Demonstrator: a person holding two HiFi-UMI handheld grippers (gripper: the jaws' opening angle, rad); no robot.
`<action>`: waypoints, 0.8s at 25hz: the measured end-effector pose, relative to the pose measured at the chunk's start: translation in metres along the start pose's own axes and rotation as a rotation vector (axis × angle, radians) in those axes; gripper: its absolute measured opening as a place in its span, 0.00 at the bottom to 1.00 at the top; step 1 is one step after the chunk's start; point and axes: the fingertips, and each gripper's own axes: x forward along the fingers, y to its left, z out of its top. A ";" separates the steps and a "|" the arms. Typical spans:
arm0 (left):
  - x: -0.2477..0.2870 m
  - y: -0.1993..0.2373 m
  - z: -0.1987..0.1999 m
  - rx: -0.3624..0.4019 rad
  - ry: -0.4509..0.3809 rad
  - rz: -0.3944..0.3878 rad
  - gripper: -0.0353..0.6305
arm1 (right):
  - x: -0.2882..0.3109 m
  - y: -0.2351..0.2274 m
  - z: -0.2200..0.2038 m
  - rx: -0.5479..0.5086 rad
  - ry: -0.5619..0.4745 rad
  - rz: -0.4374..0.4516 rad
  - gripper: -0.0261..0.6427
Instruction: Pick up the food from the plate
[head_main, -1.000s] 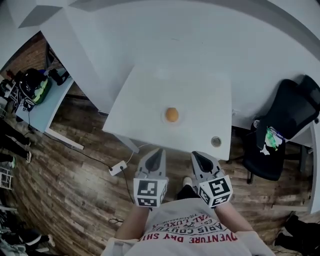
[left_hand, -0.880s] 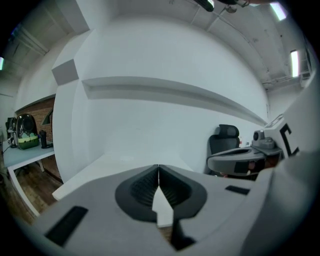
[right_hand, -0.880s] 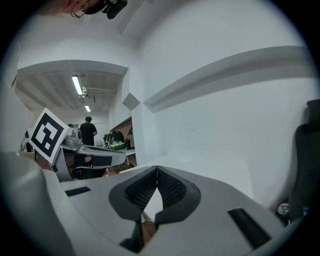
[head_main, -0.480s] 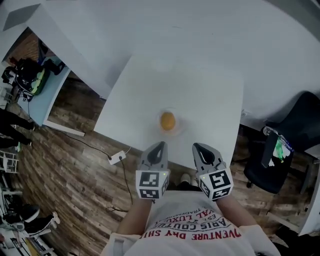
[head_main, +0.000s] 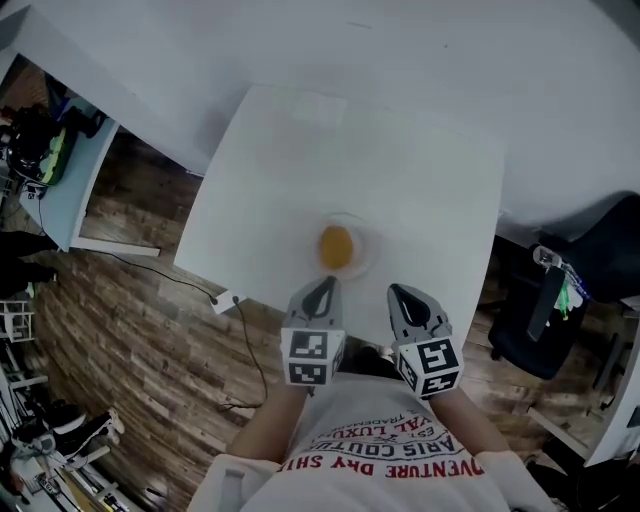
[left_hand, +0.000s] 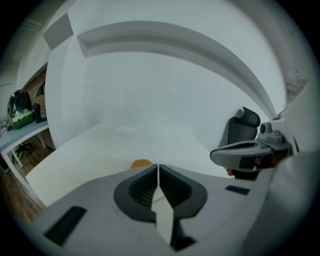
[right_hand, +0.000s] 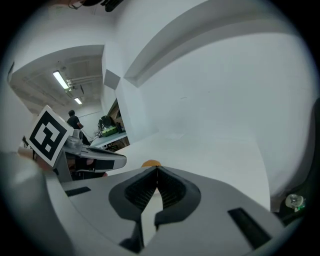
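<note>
A round orange piece of food (head_main: 336, 246) lies on a pale plate (head_main: 366, 256) near the front edge of the white table (head_main: 300, 170). My left gripper (head_main: 322, 286) hovers at that edge, just below the plate, jaws shut and empty. My right gripper (head_main: 398, 293) is beside it to the right, also shut with nothing in it. In the left gripper view the food (left_hand: 141, 163) peeks over the closed jaws, with the right gripper (left_hand: 247, 153) off to the side. The right gripper view shows the food (right_hand: 151, 163) just past its closed tips.
A black office chair (head_main: 575, 290) stands right of the table. A light-blue desk (head_main: 60, 190) with bags is at the left. A cable and power strip (head_main: 225, 300) lie on the wooden floor. A small round object (right_hand: 294, 201) sits by the table's near right corner.
Both grippers have moved forward and down from over the floor to the table's front edge. The table and plate now appear larger and closer. Jaws stayed shut.
</note>
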 end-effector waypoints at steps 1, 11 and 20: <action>0.006 0.001 -0.002 -0.006 0.014 -0.015 0.06 | 0.005 -0.002 -0.003 0.010 0.012 -0.006 0.06; 0.072 0.010 -0.022 -0.239 0.165 -0.159 0.66 | 0.045 -0.036 -0.029 0.108 0.083 -0.124 0.06; 0.118 0.030 -0.038 -0.240 0.306 -0.124 0.70 | 0.063 -0.058 -0.044 0.152 0.144 -0.166 0.06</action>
